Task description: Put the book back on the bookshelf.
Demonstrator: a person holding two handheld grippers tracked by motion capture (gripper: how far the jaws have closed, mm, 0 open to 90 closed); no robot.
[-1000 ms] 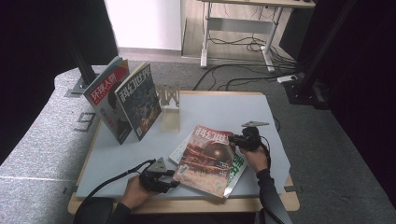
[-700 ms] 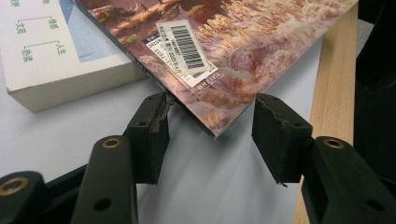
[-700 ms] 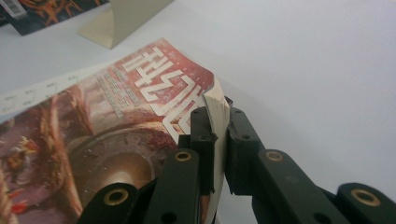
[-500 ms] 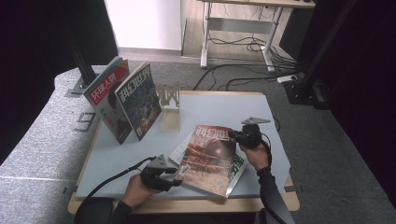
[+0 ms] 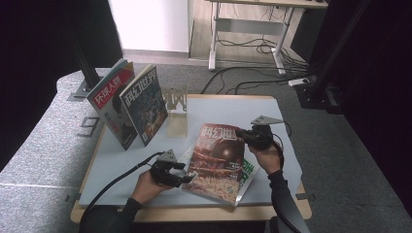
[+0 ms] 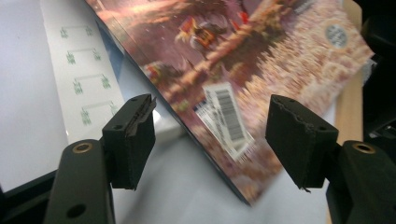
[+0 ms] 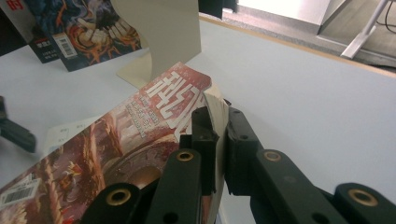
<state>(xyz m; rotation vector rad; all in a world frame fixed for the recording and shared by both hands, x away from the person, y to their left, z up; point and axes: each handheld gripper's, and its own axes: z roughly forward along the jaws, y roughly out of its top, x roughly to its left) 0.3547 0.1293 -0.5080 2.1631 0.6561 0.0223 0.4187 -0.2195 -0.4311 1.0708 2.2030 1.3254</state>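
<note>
A red-brown magazine [image 5: 218, 160] lies tilted at the table's front middle, its far right corner raised. My right gripper [image 5: 245, 136] is shut on that corner; in the right gripper view the jaws [image 7: 217, 126] pinch the page edge of the magazine [image 7: 140, 130]. My left gripper [image 5: 187, 178] sits at the magazine's near left edge. Its jaws have just been opening and now stand open [image 6: 210, 140]. The barcode corner of the magazine [image 6: 243, 60] lies ahead between them, and neither pad touches it.
Two magazines, one red [image 5: 111, 104] and one blue [image 5: 145, 102], stand leaning at the back left beside a beige bookend [image 5: 176, 114]. Another magazine with a green edge [image 5: 248, 172] lies under the held one. The white table [image 5: 228, 109] has bare room at the back right.
The right hand has risen, lifting the magazine's far right corner. The left gripper has shifted slightly along the magazine's near edge and its jaws stand wider.
</note>
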